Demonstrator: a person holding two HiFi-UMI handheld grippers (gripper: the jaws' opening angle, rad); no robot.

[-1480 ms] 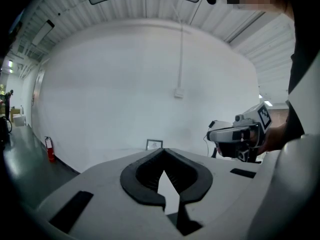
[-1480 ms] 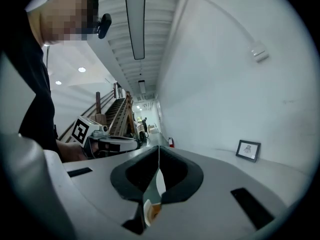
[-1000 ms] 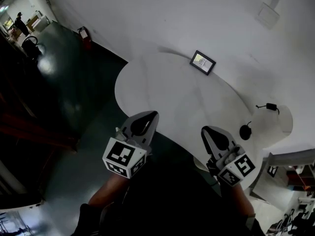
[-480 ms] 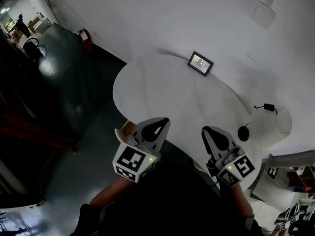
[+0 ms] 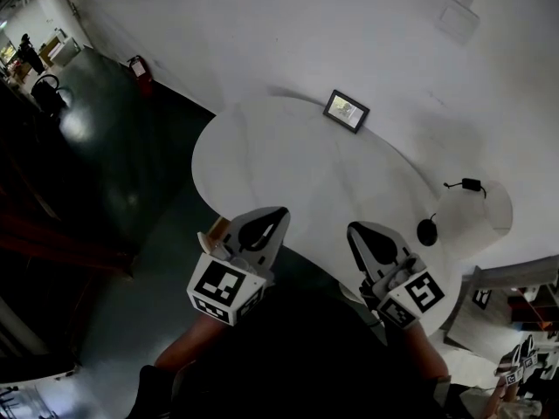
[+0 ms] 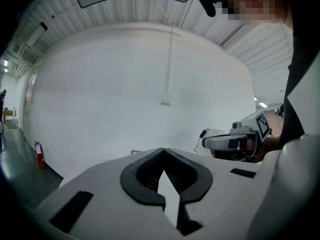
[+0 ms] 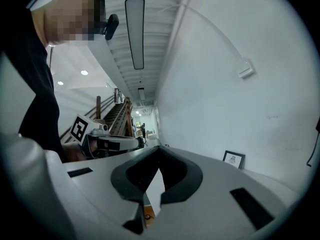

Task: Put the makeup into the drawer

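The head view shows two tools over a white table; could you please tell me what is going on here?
A person holds a tool in each hand over the near edge of the round white table. The left tool and the right tool are both shut with nothing between their jaws. On the table are only a small picture frame at the far edge and a black round thing to the right. No makeup or drawer shows, so the task has not visibly begun.

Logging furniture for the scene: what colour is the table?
White; the table shows best in the head view.
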